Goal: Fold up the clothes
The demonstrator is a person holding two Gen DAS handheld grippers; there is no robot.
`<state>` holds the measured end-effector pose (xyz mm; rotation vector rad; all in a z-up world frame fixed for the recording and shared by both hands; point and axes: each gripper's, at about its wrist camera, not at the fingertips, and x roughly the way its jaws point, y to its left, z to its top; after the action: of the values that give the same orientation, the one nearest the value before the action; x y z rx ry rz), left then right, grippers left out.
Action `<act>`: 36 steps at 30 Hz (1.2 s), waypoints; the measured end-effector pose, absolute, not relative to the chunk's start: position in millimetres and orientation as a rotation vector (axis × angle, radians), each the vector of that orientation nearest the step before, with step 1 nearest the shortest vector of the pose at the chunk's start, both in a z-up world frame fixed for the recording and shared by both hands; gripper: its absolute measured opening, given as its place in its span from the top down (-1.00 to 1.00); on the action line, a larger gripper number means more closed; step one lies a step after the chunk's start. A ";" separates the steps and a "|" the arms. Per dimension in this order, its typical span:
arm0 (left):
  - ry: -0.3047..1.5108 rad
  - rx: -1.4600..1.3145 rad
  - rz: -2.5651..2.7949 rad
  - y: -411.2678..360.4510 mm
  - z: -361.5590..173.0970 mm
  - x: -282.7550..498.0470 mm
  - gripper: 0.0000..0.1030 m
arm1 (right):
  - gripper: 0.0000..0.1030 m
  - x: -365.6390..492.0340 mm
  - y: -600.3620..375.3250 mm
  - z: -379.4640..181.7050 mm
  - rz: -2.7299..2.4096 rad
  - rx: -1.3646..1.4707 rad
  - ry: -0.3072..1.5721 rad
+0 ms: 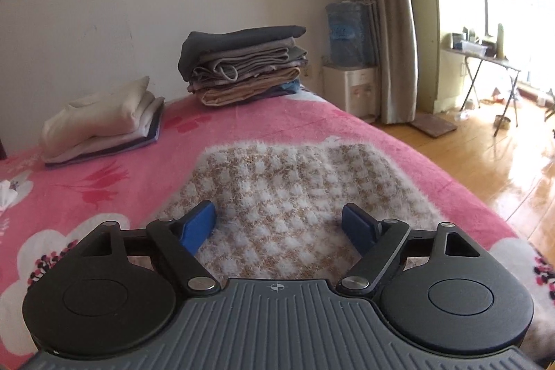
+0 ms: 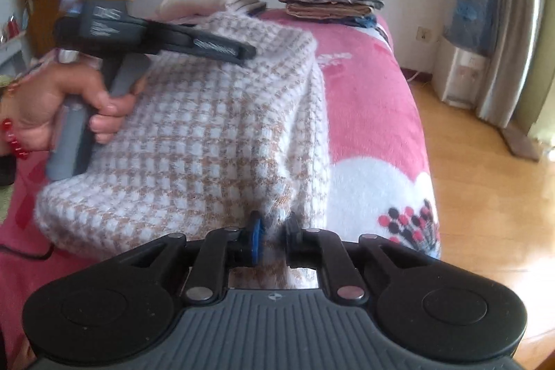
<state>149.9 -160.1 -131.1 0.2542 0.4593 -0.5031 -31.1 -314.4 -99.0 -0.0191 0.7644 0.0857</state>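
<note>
Left wrist view. The left gripper (image 1: 279,224) hangs low over the checked sweater (image 1: 277,189), jaws spread wide and released, with nothing between the blue pads (image 1: 197,226). The sweater lies flat in the middle of the pink flowered blanket (image 1: 104,169) that covers the bed; its fuzzy white far edge runs across the blanket, and bare blanket shows beyond it. Near the wall stand a tall stack of folded clothes (image 1: 246,68) in dark, grey and tan cloth, and, to its left, a lower pile of cream clothes (image 1: 104,123); the two are apart from each other and well apart from the sweater. The right edge of the bed curves down to an open wooden floor (image 1: 485,155). A water dispenser (image 1: 350,58) and a curtain (image 1: 385,16) stand at the far corner.

Right wrist view. The right gripper (image 2: 274,240) is clenched on a gathered fold at the near edge of the sweater (image 2: 194,141), cloth pinched between its pads. The sweater's right edge drops in a soft fold toward the blanket (image 2: 367,113). A hand (image 2: 62,106) with a red bead bracelet holds the left gripper (image 2: 239,52) above the sweater's far part; it is blurred. Open floor (image 2: 485,182) lies to the right of the bed.
</note>
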 end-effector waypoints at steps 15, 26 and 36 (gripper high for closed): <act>0.465 0.150 -0.510 -157.0 -116.0 163.1 -0.48 | 0.63 5.5 -295.1 -109.9 0.130 -0.108 0.783; 0.619 0.182 -0.509 -168.4 -132.9 187.8 -0.56 | 0.71 18.9 -284.5 -58.9 0.141 -0.130 0.716; 0.541 0.088 -0.476 -128.0 -96.6 154.6 -0.64 | 0.72 35.1 -296.6 -99.1 0.147 -0.014 0.809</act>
<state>154.6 -128.0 -96.6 0.0877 0.5405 -0.4764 35.0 -296.6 -99.1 -0.0135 0.8091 0.1469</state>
